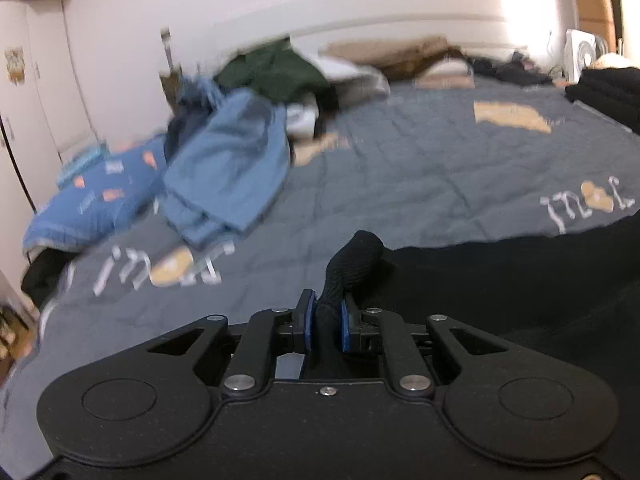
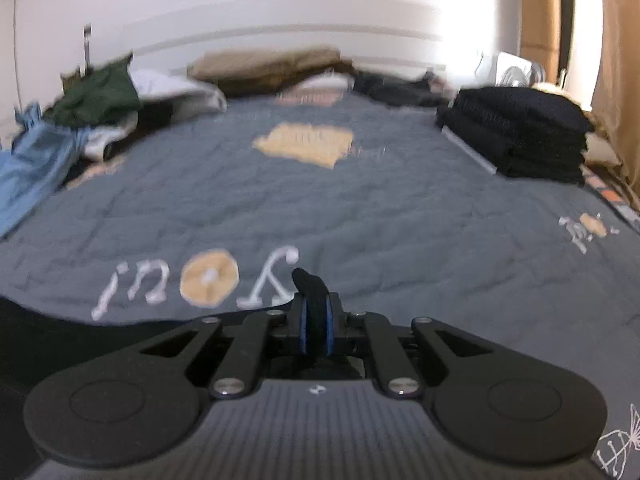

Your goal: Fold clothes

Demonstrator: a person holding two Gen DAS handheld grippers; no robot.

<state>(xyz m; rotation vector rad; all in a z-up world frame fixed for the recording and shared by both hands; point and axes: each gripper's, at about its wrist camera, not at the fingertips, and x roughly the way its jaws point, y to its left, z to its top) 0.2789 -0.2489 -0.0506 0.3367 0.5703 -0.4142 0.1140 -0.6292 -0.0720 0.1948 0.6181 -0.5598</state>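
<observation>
A black knit garment (image 1: 520,280) lies across the near edge of the bed. My left gripper (image 1: 328,316) is shut on a bunched corner of it, and a fold of the fabric sticks up past the blue pads. In the right wrist view my right gripper (image 2: 316,320) is shut on another edge of the black knit garment (image 2: 310,284), the rest of which spreads dark to the lower left. A pile of unfolded clothes (image 1: 240,128) with blue and green pieces lies at the bed's far left. Folded black clothes (image 2: 520,136) are stacked at the far right.
The grey quilted bedspread (image 2: 360,208) with pale lettering covers the bed. Pillows (image 2: 272,68) lie along the headboard. A blue patterned pillow (image 1: 96,196) rests at the left edge. A white wardrobe (image 1: 32,100) stands left, and a fan (image 2: 512,70) sits at the far right.
</observation>
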